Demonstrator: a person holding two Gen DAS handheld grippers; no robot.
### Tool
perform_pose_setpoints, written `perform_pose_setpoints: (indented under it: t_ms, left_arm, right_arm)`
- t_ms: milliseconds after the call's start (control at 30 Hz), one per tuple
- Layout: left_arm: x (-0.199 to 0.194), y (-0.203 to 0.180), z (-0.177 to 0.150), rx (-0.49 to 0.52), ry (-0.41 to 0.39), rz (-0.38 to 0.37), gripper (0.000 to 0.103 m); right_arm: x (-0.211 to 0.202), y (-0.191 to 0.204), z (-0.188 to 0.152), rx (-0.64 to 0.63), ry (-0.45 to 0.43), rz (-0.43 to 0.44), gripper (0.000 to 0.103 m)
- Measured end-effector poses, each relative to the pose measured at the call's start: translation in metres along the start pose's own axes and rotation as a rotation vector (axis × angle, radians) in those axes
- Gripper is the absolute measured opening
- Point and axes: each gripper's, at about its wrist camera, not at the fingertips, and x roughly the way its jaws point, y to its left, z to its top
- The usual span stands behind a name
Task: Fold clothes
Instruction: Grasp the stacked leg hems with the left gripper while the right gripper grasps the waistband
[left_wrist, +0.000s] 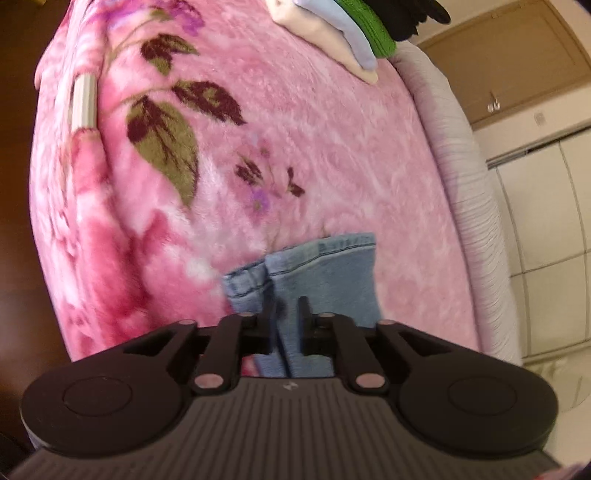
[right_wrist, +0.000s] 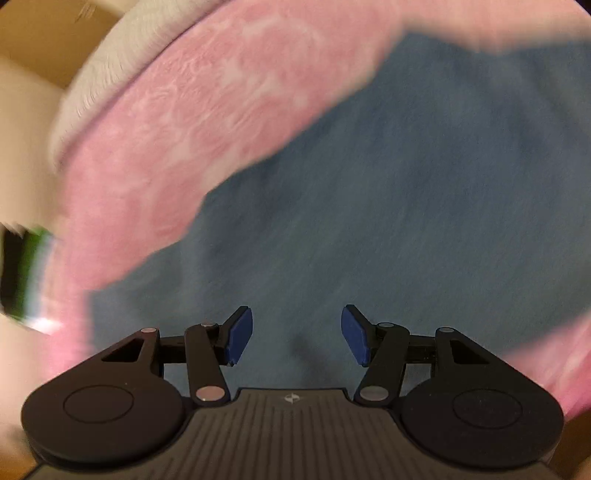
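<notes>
Jeans (left_wrist: 325, 273) on pink floral blanket (left_wrist: 314, 140); hem end pinched by L gripper (left_wrist: 288, 314), R gripper (right_wrist: 297, 334) spread wide over denim, nothing held.

Denim is judged heavyish, soft but thick; seams and hems are stiffer, so grip is best taken at hem or waistband edges, not mid-panel. Plush blanket is judged grabby, cloth unlikely to slide. Folded stack (left_wrist: 332, 33) is seen at far edge; cupboard doors (left_wrist: 517, 59) beyond. R view is blurred.
</notes>
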Motion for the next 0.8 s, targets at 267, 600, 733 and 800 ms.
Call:
perform_pose_setpoints:
  t_ms: [267, 600, 733, 800]
  left_arm:
    - [0.005, 0.005, -0.006, -0.034, 0.019, -0.011, 0.010]
    - [-0.021, 0.001, -0.011, 0.101, -0.033, -0.129, 0.000]
    - [-0.010, 0.021, -0.021, 0.098, 0.006, -0.026, 0.000]
    - [-0.007, 0.023, -0.023, 0.077, -0.002, -0.021, 0.000]
  right_arm:
    - [0.018, -0.068, -0.051, 0.520, 0.052, 0.163, 0.042]
    - [-0.013, -0.045, -0.043, 0.299, -0.161, 0.197, 0.004]
    - [-0.011, -0.038, -0.040, 0.216, -0.151, 0.109, 0.002]
    - [-0.007, -0.035, -0.040, 0.211, -0.143, 0.087, 0.002]
